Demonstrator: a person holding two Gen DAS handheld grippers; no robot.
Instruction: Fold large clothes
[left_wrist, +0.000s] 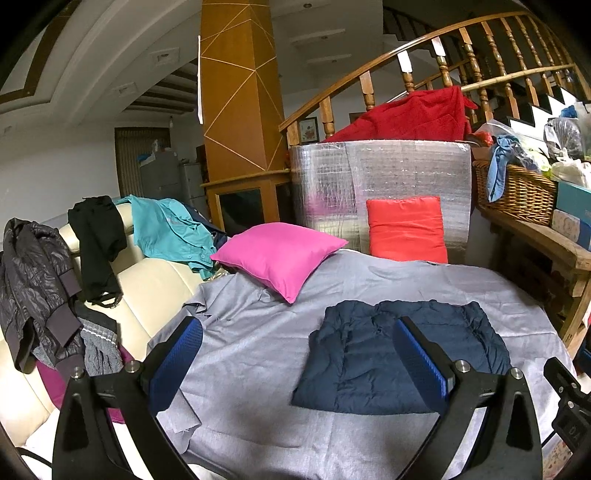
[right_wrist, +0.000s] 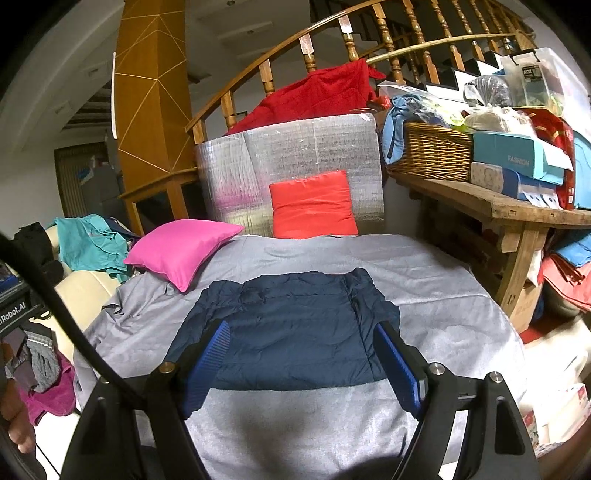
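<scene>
One navy padded jacket (right_wrist: 295, 328), folded, flat on grey sheet (right_wrist: 443, 295); pink cushion (right_wrist: 181, 251) near. Left claw (left_wrist: 295, 354), right claw (right_wrist: 303, 362): both spread, empty.

A folded jacket (right_wrist: 288, 332) lies on the sheet (right_wrist: 443, 295) near its front edge. Behind and to its left, one cushion (right_wrist: 181, 251) rests on the sheet; a second cushion (right_wrist: 314, 206) stands upright at the far edge against a foil-wrapped panel (right_wrist: 295, 155). Right: a basket (right_wrist: 432, 155) on the counter (right_wrist: 498, 206). Left: garments draped over a sofa (left_wrist: 159, 280).
</scene>
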